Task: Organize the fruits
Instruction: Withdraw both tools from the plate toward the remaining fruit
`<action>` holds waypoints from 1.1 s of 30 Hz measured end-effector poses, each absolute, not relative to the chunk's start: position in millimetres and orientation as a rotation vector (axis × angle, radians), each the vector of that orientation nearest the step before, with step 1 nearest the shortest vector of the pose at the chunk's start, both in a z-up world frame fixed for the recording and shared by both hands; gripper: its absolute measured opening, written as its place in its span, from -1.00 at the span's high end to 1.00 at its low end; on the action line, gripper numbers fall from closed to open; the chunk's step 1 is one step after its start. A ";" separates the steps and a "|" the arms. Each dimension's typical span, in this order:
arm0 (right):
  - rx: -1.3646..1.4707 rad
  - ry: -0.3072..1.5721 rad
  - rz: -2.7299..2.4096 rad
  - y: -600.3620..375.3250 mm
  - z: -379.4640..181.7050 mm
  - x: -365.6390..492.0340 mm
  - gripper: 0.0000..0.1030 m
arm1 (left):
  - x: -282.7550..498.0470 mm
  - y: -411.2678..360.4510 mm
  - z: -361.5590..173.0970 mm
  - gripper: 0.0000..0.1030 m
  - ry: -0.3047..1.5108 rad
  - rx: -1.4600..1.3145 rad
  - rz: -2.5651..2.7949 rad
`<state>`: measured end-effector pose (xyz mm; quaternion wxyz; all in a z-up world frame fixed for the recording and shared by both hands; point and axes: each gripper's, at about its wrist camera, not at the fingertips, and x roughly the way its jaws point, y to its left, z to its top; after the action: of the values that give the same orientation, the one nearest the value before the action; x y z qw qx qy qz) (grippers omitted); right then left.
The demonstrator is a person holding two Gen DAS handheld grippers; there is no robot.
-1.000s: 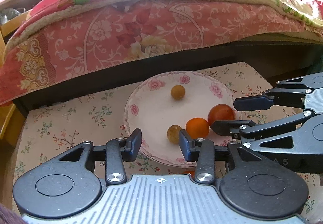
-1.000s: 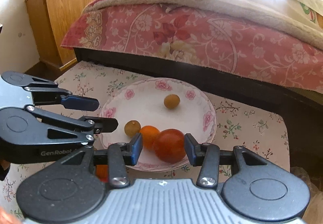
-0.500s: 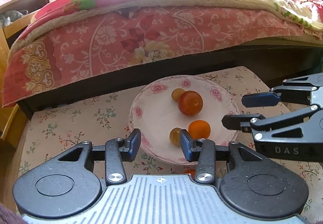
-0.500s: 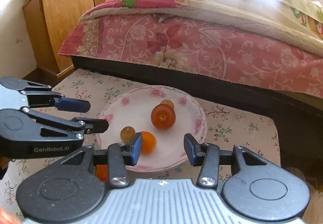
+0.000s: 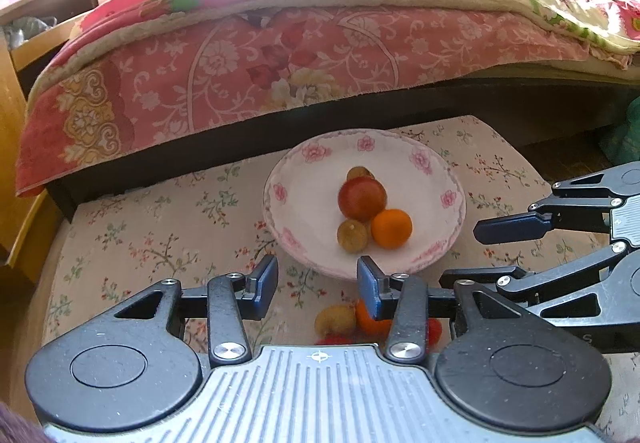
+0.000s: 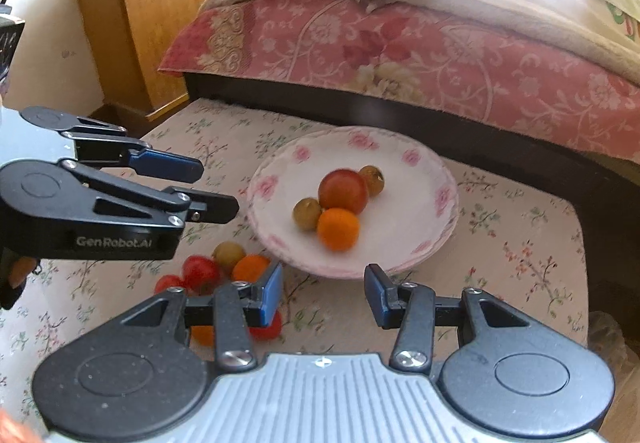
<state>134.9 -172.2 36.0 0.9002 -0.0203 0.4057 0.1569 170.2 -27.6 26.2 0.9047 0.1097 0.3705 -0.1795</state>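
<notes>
— Where do we find room on the worktop (image 6: 520, 243)?
— Right of the plate (image 6: 444, 199) we see bare cloth; left, loose fruits (image 6: 224, 267) crowd it, and the bed (image 6: 440, 55) walls off the far side.

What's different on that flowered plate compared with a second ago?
The big red fruit sat between the right gripper's fingers at the plate's near rim; released, it rolled to the middle beside the orange and two small brownish fruits. Both grippers backed off; the left gripper is empty too. The plate and the loose fruit pile stayed put.
</notes>
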 end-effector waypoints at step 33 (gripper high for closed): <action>-0.029 0.934 0.491 -112.0 -2.5 117.1 0.08 | 120.6 22.3 9.4 -0.07 0.864 0.245 -0.407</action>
<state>117.1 -112.0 -2.5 0.8639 -0.0139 0.4455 0.2344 120.6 22.3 9.4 0.8809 0.1177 0.4148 -0.1955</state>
